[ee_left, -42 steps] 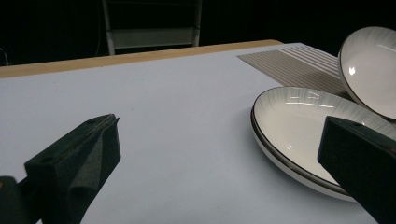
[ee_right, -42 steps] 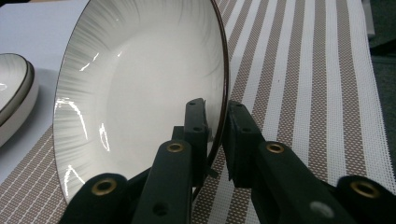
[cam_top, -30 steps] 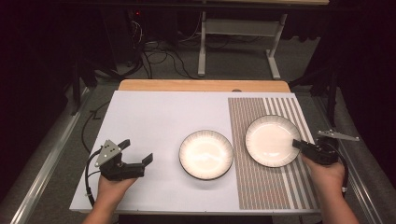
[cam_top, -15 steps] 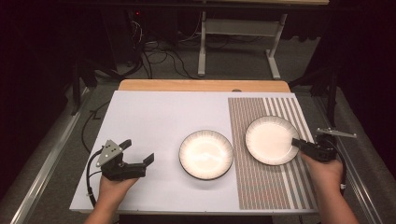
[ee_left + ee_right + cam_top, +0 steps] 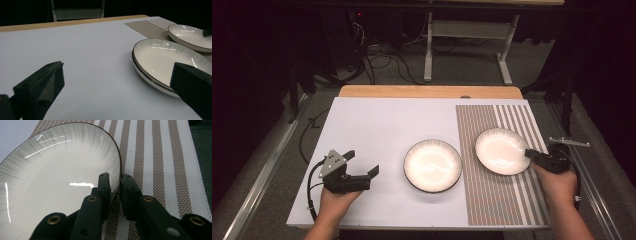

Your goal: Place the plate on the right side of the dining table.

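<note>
Two white plates with dark rims sat on the bench [image 5: 377, 125]. The right plate [image 5: 502, 151] lay on the striped mat [image 5: 512, 200]; the centre plate [image 5: 432, 165] lay on the white sheet just left of the mat edge, near the right plate but apart from it. The right gripper [image 5: 532, 154] was clamped on the right plate's near-right rim, one jaw inside the rim and one outside. The left gripper [image 5: 362, 167] hung wide open and held nothing, left of the centre plate, jaws pointed toward it.
</note>
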The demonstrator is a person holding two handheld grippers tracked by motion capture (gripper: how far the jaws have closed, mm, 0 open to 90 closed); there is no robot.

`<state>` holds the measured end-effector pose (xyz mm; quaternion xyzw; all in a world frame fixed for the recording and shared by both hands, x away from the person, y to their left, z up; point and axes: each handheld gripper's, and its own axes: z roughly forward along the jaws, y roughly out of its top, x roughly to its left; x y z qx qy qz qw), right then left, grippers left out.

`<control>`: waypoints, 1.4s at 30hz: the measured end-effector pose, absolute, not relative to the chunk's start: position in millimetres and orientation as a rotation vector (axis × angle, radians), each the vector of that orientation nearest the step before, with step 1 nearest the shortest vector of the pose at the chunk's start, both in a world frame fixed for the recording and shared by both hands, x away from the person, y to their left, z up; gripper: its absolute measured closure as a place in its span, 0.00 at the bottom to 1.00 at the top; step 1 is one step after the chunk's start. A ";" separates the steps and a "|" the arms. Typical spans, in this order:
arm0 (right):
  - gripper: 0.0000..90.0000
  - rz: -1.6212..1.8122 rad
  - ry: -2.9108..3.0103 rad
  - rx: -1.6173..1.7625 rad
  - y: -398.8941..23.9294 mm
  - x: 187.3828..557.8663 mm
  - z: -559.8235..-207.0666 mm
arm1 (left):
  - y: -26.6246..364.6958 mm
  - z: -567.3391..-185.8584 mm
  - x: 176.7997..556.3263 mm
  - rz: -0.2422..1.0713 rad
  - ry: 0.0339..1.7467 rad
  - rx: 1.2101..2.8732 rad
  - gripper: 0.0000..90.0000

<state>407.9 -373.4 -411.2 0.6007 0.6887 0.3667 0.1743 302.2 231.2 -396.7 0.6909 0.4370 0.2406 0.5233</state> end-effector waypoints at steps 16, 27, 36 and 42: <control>0.73 1.067 1.887 1.570 -370.0 397.0 -400.4 | 230.0 -397.0 303.2 0.579 1.048 1.658 0.00; 0.34 1.173 1.915 1.325 -343.7 374.0 -382.7 | 226.6 -391.2 300.5 0.587 1.021 1.651 0.00; 0.12 1.254 1.942 1.114 -297.7 349.3 -366.2 | 225.8 -387.5 296.0 0.602 0.995 1.652 0.00; 0.03 1.338 1.953 1.035 -271.4 333.5 -354.8 | 223.4 -384.2 291.9 0.618 0.968 1.661 0.00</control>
